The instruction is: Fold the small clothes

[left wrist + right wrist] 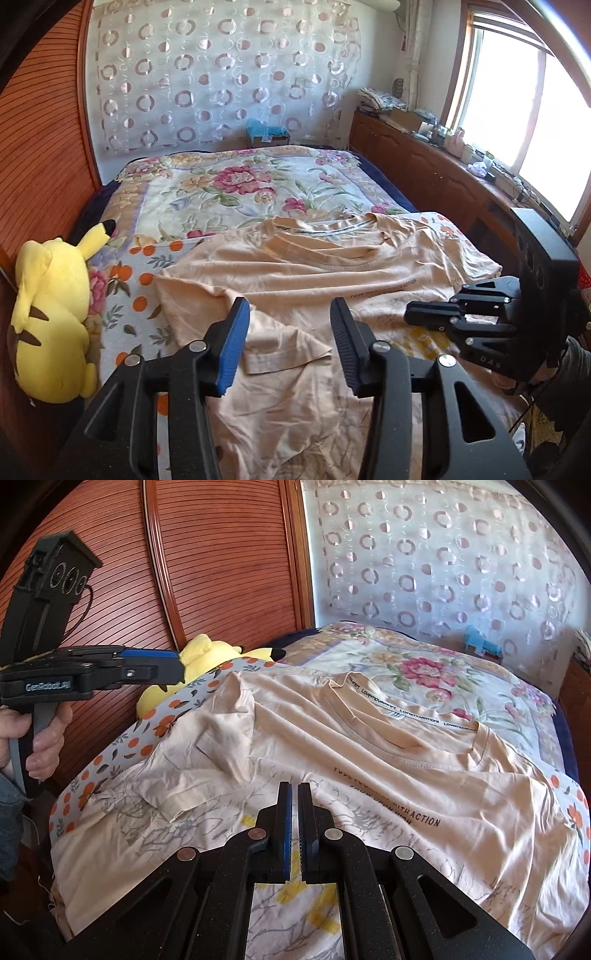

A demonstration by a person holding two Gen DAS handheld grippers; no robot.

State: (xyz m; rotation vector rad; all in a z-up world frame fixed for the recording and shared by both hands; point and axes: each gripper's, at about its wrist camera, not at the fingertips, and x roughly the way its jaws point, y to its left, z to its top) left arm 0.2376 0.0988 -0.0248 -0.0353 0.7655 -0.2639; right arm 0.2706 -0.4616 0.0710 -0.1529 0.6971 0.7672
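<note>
A peach T-shirt lies spread on the bed, collar toward the far wall, printed text across the chest. One sleeve lies folded inward over the body. My left gripper hovers above that sleeve, open, with nothing between its blue pads. My right gripper is shut with nothing in it, a little above the shirt's lower front. A hand holds the left gripper's handle.
A yellow plush toy leans at the bed's left edge against a wooden slatted wardrobe. An orange-dotted sheet and a floral blanket cover the bed. A cluttered wooden cabinet runs under the window at right.
</note>
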